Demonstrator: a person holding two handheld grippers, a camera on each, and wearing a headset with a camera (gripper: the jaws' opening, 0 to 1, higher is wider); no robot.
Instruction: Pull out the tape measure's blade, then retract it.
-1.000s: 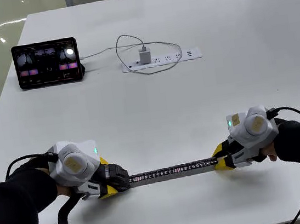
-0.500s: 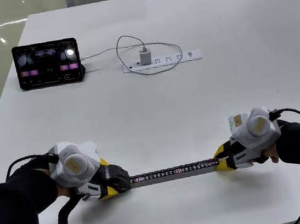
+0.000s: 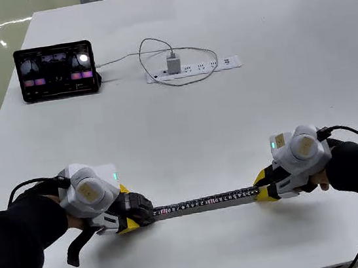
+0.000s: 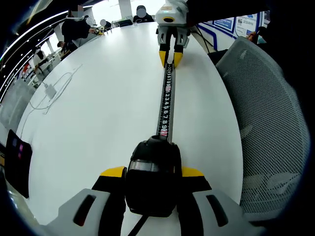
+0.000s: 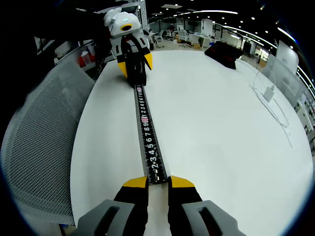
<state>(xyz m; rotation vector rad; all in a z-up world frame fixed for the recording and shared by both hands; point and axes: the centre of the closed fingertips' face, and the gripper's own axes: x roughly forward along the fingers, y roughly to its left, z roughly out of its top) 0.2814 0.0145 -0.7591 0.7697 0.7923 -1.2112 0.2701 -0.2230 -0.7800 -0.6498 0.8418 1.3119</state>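
Left gripper [image 3: 128, 211] clamps the tape measure case [image 4: 152, 179]; right gripper [image 3: 262, 186] pinches the blade [image 3: 204, 203] at its tip. The blade lies straight out rightward from the case, so retracting means travelling toward the case.

Through the head camera I look steeply down from above the near edge of the white tabletop [image 3: 229, 114]. The left gripper [image 4: 152, 172] camera sits close behind the black tape-measure case [image 4: 150, 191], facing along the black numbered blade [image 4: 166, 98] toward the right gripper [image 5: 157, 182]; that gripper's camera faces back. Both share the blade.
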